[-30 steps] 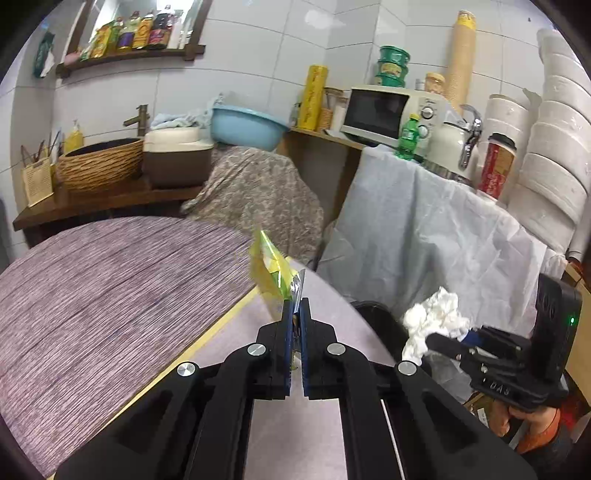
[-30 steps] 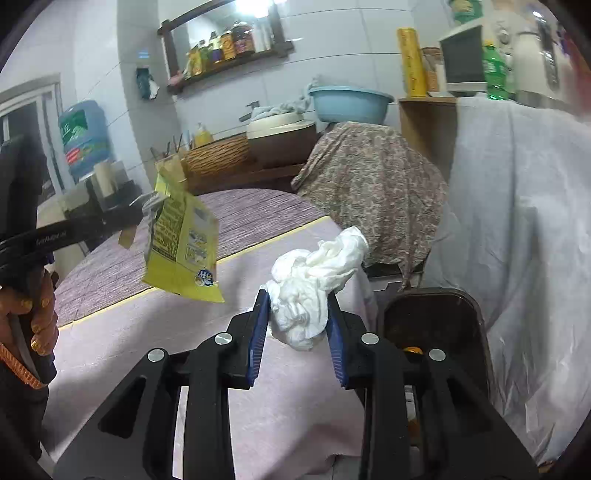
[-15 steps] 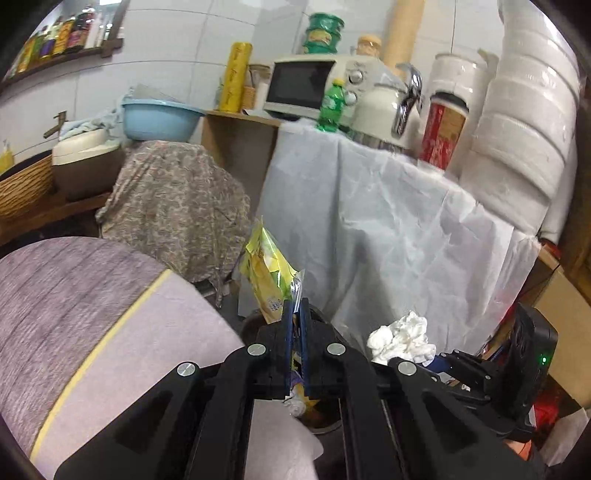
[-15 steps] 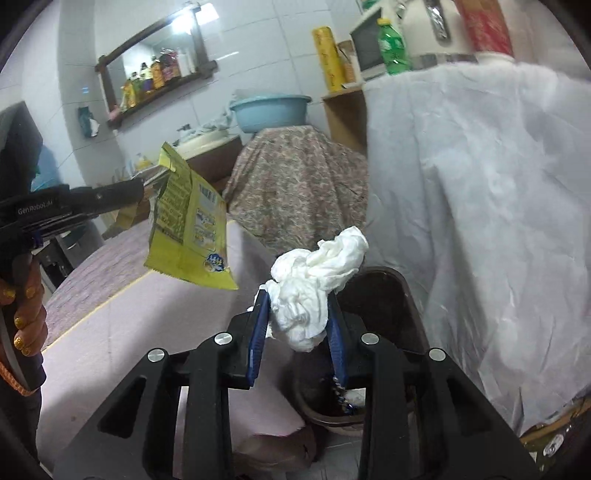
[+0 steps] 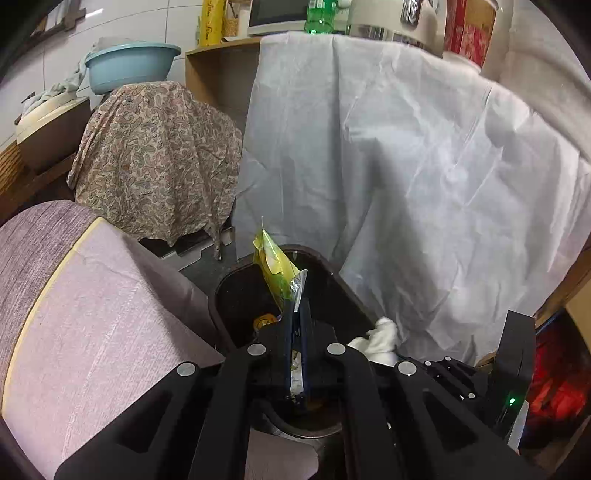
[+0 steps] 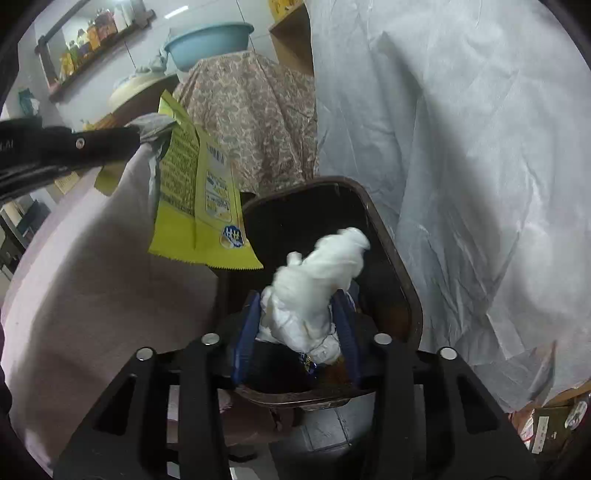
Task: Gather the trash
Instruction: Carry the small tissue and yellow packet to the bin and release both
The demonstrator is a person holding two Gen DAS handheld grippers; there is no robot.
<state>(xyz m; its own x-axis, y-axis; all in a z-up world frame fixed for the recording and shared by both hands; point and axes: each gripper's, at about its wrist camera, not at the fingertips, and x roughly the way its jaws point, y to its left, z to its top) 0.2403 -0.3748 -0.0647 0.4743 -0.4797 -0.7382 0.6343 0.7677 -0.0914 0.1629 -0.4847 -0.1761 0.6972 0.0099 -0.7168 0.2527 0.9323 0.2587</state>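
Trash hangs over the dark bin (image 6: 402, 280) beside the cloth-covered table (image 5: 92, 314). Pinched fully shut, the left gripper (image 5: 295, 314) holds a yellow snack wrapper (image 6: 199, 199) by its top edge (barcode side facing the right camera). Jaws of the right gripper (image 6: 297, 306) are opening, with the crumpled white tissue (image 6: 317, 280) between them above the bin's mouth.

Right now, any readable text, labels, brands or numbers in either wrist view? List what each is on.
No text reads cleanly in either view.
Yellow foil snack wrapper: printed text block, barcode and blue round logo, all too small or blurred to read.
Yellow roll on the wooden shelf: dark lettering, blurred.
Red patterned canister: no legible words.
Left gripper body: a scrap of pale lettering, cut off at the frame edge.
Cardboard box label: too small.
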